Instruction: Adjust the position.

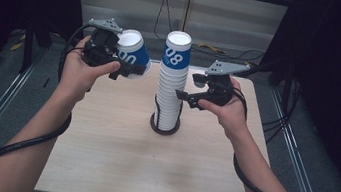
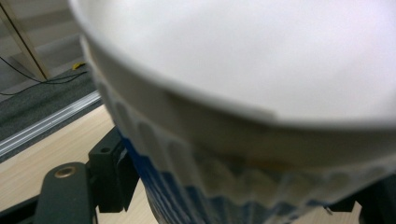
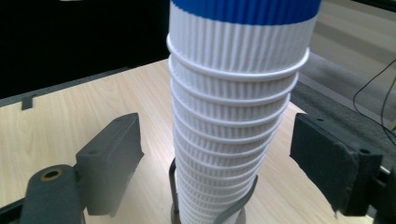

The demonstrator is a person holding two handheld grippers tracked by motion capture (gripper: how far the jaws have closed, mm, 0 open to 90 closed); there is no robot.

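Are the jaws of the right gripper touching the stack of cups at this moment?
Apart. In the right gripper view, both pads stand clear of the stack of cups, with bare table visible in the gaps on each side.

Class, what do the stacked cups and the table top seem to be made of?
Blue-and-white ribbed cups in the stack: apparently paper, matt, judging by corrugated walls and thin rolled rims. Pale table top: wood or wood-look laminate, smooth, showing faint grain; which one is unclear.
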